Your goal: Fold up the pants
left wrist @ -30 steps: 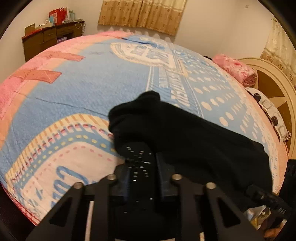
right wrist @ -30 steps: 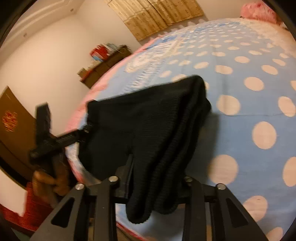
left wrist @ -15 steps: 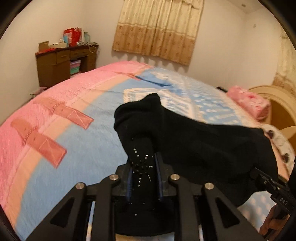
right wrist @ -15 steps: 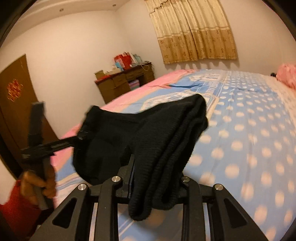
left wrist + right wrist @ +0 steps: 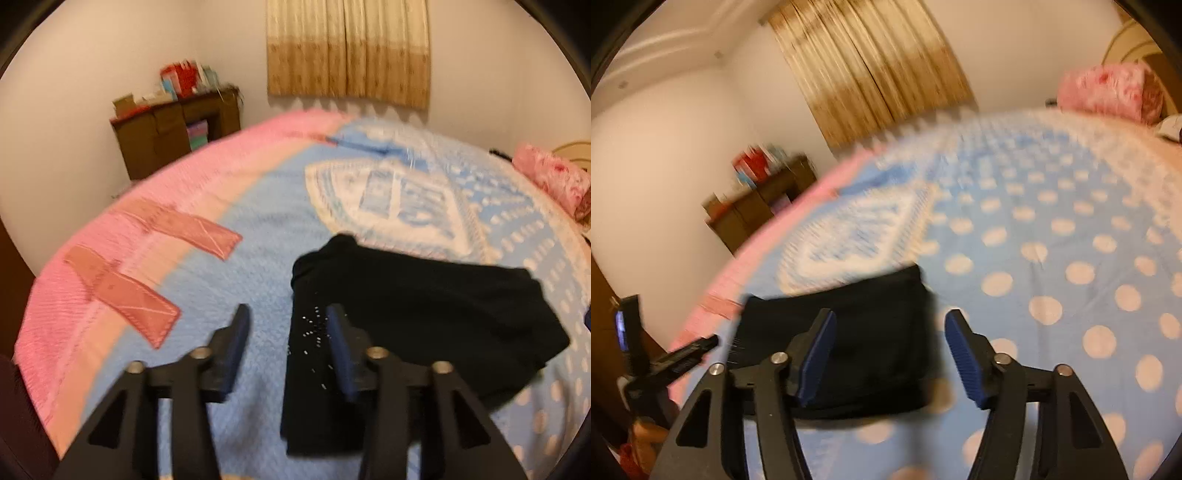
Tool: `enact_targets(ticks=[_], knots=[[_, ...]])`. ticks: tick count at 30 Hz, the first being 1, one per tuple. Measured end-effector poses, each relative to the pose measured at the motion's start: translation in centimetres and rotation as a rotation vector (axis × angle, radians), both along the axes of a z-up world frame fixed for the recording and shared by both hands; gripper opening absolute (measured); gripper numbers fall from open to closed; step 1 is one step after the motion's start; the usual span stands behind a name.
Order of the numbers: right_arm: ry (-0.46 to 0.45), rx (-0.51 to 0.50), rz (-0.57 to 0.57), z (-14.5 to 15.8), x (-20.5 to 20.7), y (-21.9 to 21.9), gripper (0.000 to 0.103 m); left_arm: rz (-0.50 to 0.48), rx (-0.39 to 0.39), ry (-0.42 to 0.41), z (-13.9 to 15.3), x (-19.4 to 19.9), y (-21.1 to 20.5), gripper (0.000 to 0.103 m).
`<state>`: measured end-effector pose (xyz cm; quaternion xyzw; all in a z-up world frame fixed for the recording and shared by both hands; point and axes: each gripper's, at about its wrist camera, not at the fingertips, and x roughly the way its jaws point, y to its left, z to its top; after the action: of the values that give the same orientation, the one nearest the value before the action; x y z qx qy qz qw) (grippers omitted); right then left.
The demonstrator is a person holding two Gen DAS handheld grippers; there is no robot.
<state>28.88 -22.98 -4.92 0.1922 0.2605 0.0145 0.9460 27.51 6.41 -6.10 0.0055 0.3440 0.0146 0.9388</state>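
With both sets of jaws just opened and nothing clamped, the folded black pants (image 5: 424, 306) lie flat on the blue-and-pink bed cover (image 5: 266, 229). The left gripper (image 5: 286, 343) and right gripper (image 5: 890, 354) hover over the near edge.

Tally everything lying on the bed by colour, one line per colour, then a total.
Black: 1, the folded pants on the bedspread.
Pink: 1, the floral pillow at the head end.
Total: 2.
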Motion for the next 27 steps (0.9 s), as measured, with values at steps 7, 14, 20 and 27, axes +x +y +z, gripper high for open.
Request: enact_targets(ticks=[7, 14, 20, 27], knots=[[-0.165, -0.104, 0.050, 4.3, -6.4, 7.0, 0.078, 0.009, 0.137, -0.212, 4.5, -7.1, -2.3, 0.103], [-0.183, -0.085, 0.058, 5.3, -10.4, 9.6, 0.079, -0.001, 0.083, -0.264, 6.9, -11.4, -2.7, 0.103], [-0.193, -0.100, 0.046, 5.7, -12.1, 10.5, 0.079, -0.013, 0.033, -0.224, 7.2, -12.7, -2.5, 0.103], [-0.214, -0.123, 0.034, 6.1, -13.4, 11.3, 0.079, -0.011, 0.069, -0.228, 6.9, -14.4, -2.8, 0.103]])
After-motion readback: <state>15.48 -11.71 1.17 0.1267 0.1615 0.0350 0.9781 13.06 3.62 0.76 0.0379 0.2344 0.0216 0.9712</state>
